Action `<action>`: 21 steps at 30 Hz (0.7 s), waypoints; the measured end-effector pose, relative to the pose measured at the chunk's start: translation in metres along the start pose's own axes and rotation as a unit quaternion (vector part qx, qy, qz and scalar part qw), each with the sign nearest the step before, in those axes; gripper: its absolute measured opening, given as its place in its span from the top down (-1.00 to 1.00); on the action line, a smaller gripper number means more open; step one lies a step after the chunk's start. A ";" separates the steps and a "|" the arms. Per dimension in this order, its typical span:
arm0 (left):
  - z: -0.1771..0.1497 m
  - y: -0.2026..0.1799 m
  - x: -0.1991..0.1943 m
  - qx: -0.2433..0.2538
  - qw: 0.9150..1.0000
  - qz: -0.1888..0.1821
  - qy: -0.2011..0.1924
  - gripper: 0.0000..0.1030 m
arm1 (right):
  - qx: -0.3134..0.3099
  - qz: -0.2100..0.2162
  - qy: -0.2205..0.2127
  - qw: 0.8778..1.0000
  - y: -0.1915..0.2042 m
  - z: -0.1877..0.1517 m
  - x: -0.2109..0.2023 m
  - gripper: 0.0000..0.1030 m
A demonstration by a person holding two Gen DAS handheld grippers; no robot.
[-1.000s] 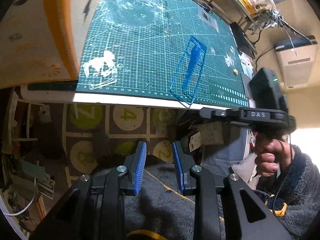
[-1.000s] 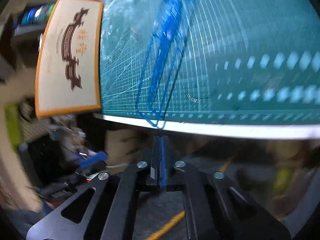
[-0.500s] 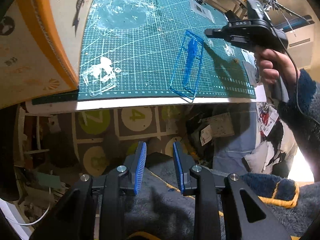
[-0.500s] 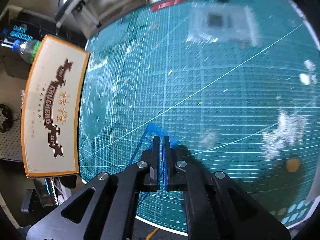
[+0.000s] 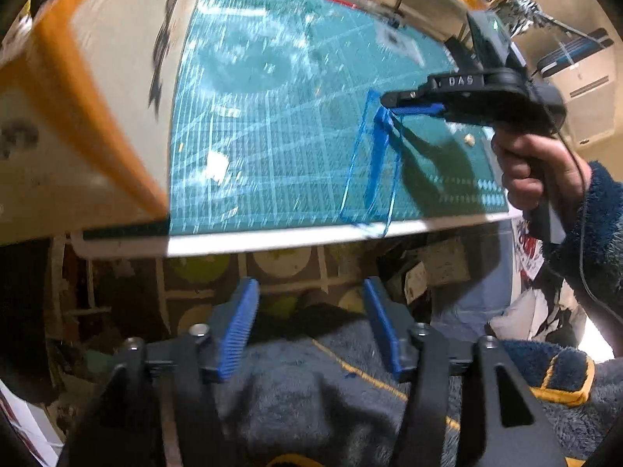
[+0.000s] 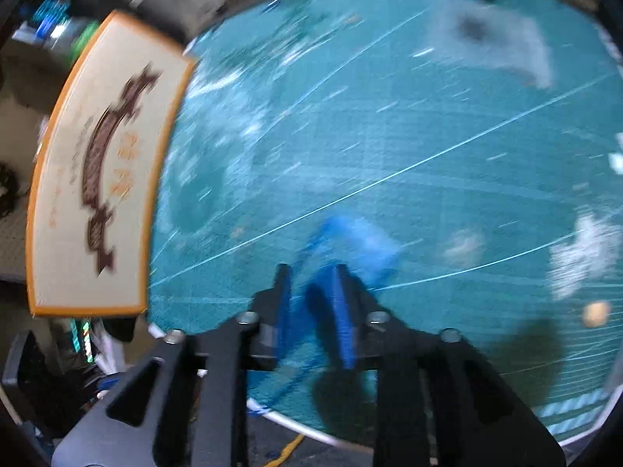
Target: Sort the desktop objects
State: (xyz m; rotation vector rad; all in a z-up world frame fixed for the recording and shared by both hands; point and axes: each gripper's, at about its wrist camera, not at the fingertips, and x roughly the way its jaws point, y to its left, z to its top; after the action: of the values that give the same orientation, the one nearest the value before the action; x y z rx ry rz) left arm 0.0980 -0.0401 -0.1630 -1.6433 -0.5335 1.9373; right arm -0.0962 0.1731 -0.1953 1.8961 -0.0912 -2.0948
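A clear blue plastic frame [image 5: 370, 167] with a blue piece inside lies on the green cutting mat [image 5: 272, 124], reaching the front edge. In the left wrist view my right gripper [image 5: 389, 103], held by a hand [image 5: 533, 163], hangs over the frame's far end. In the right wrist view, which is blurred, its jaws are opening around that blue end [image 6: 350, 241]; the right gripper [image 6: 311, 292] does not press on it. My left gripper [image 5: 309, 327] is off the table over a blue fleece sleeve, its jaws opening with nothing between them.
A cardboard box with an orange rim [image 5: 78, 116] stands on the mat's left side [image 6: 97, 171]. A clear packet [image 5: 397, 43] lies at the far edge. A small tan bit [image 6: 593, 313] and white smears sit to the right. The table's white front edge [image 5: 272, 239] runs below.
The right gripper came in from the front edge to the far end of the blue frame, then its shut jaws parted. The left jaws widened.
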 end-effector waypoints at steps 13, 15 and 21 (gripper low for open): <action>0.031 -0.024 0.021 0.036 0.999 -0.014 -0.004 -0.88 | -0.036 0.013 0.011 0.999 -0.017 0.010 0.005 0.64; 0.033 -0.028 0.025 0.041 0.999 -0.010 0.002 -0.88 | -0.042 0.026 0.017 0.999 -0.011 0.011 0.011 0.64; 0.035 -0.029 0.034 0.036 0.999 -0.010 0.014 -0.88 | -0.057 0.049 0.033 0.997 0.004 0.016 0.014 0.64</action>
State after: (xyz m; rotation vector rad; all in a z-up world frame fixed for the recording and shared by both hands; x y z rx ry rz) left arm 0.0639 0.0052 -0.1654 -1.6121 -0.4607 1.8934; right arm -0.1118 0.1636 -0.2055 1.8536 -0.0482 -1.9299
